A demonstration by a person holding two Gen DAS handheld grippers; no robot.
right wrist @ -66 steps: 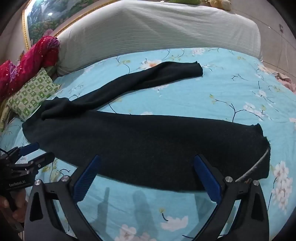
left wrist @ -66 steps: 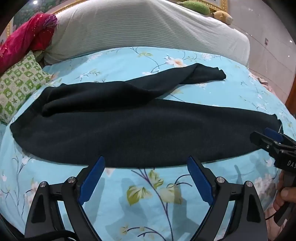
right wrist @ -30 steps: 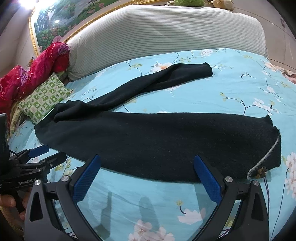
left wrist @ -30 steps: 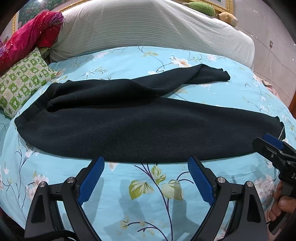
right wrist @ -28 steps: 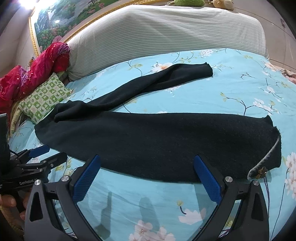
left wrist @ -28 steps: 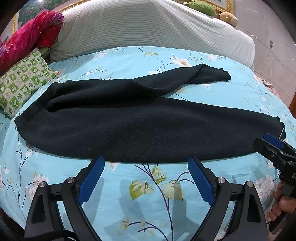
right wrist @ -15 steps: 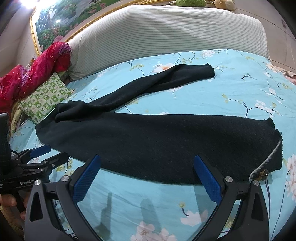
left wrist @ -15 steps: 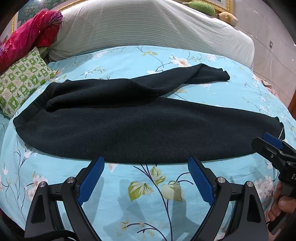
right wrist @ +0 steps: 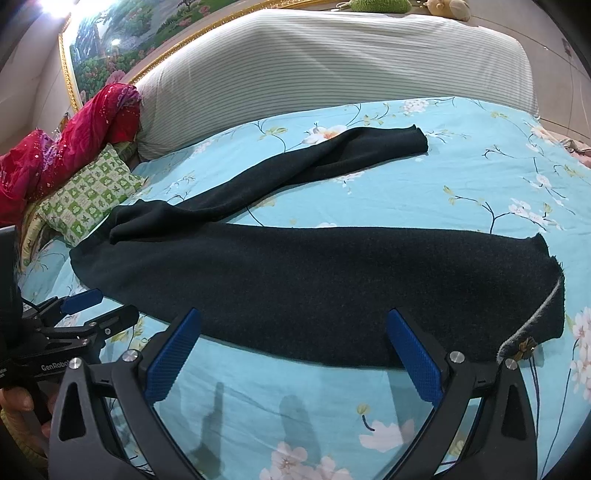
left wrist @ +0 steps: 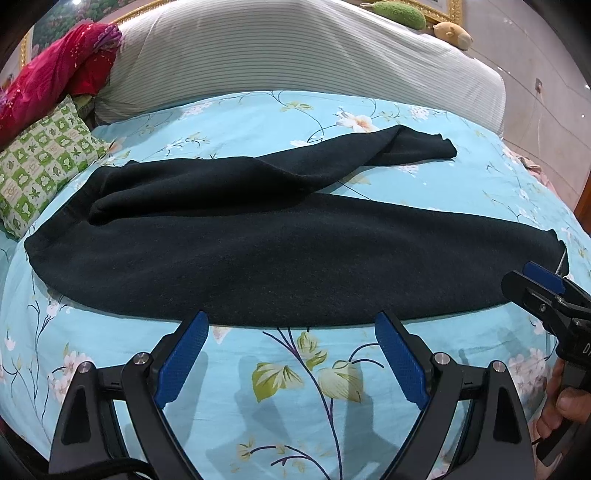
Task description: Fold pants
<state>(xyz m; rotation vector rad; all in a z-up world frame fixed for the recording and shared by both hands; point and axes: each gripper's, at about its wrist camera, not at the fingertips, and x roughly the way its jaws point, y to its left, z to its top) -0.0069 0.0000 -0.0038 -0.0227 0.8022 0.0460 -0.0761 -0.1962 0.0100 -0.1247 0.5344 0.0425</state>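
Observation:
Black pants [left wrist: 280, 254] lie flat across a light blue floral bedspread [left wrist: 295, 387], waist at the left, both legs running right. The far leg [left wrist: 369, 155] angles away from the near one; its cuff ends toward the striped bolster. In the right wrist view the same pants [right wrist: 332, 280] show a grey-edged cuff [right wrist: 532, 328] at the right. My left gripper [left wrist: 291, 354] is open just short of the pants' near edge, holding nothing. My right gripper [right wrist: 293, 350] is open at that edge too, empty. Each gripper shows at the side of the other's view.
A large striped white bolster [left wrist: 295, 55] runs along the far side of the bed. A green checked cushion [left wrist: 40, 158] and red cloth [left wrist: 55, 81] lie at the far left. Plush toys [left wrist: 399, 14] sit behind the bolster. A tiled floor [left wrist: 546, 74] lies to the right.
Both views have shifted slightly; the pants' near edge sits a little closer to both grippers than 2.2 s ago. The pants lie as before and both grippers stay open.

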